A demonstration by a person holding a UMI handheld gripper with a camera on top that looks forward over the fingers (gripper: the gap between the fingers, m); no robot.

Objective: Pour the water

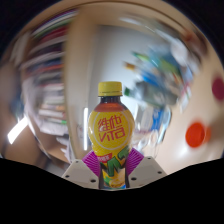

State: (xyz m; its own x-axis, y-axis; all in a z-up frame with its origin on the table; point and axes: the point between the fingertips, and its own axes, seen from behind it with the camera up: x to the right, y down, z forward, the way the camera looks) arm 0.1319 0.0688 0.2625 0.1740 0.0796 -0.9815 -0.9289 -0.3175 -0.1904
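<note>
Bottle [111,130], yellow-labelled and capped, clamped low on its body between the tongs [112,163]; likely stiff plastic, smooth, top-heavy, so slippage when tilted is probable.

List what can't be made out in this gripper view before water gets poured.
- Bottle base: gripper view, hidden behind the gripper fingers, whose pads press its sides.
- Label text: too small to read.
- Background shelves and clutter: blurred; items can't be identified.
- Receiving cup or glass: none in view.
- Surface below: hidden.

Blurred, fisheye-warped, brightly lit surroundings
</note>
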